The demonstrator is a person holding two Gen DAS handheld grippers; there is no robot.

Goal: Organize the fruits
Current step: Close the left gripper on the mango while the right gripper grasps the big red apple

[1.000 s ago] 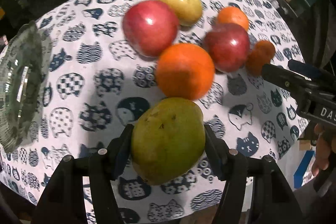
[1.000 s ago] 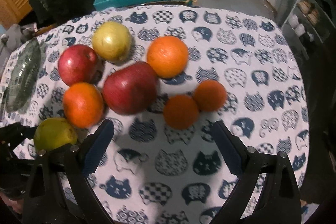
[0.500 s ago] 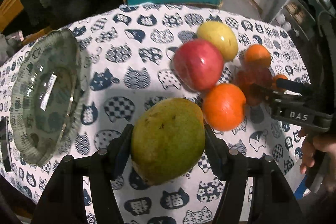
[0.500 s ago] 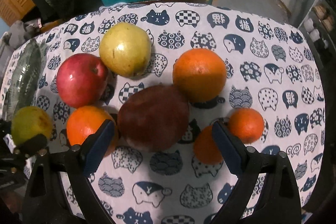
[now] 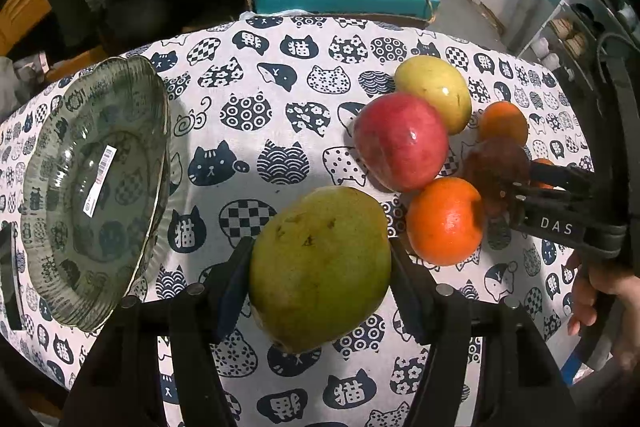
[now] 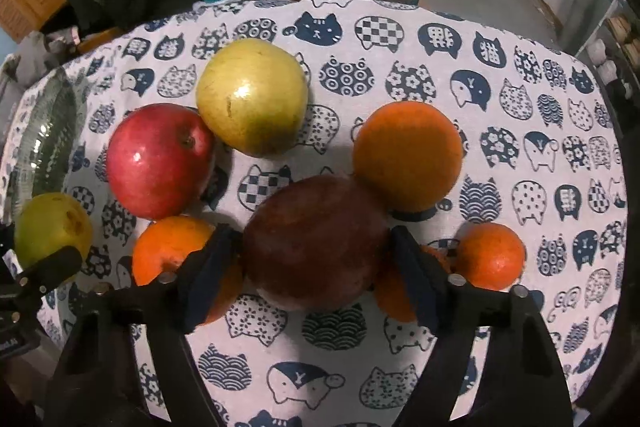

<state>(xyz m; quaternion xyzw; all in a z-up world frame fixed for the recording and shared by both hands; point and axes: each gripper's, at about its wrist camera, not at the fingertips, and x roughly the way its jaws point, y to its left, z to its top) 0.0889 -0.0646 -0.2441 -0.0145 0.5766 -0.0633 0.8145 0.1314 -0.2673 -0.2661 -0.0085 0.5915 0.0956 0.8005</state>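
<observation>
Left gripper (image 5: 320,263) is clamped on the green mango (image 5: 320,267), both pads bearing on its flanks, the fruit held clear of the cat-print tablecloth (image 5: 248,75); over the last second its view has swung leftward, so that the glass plate (image 5: 52,227), formerly at the frame edge, now lies near and to the left of the mango; judged, the mango is being carried toward that plate. Right gripper (image 6: 316,271) stood wide open a second ago; its jaws have since closed in on the dark red apple (image 6: 316,247), pads now at or against both sides; firm contact cannot be confirmed, and the apple appears to rest on the cloth. Red apple (image 6: 160,159), yellow-green apple (image 6: 252,95), large orange (image 6: 408,155) and remaining oranges lie untouched; plate holds no fruit; sorting is at an early stage.
</observation>
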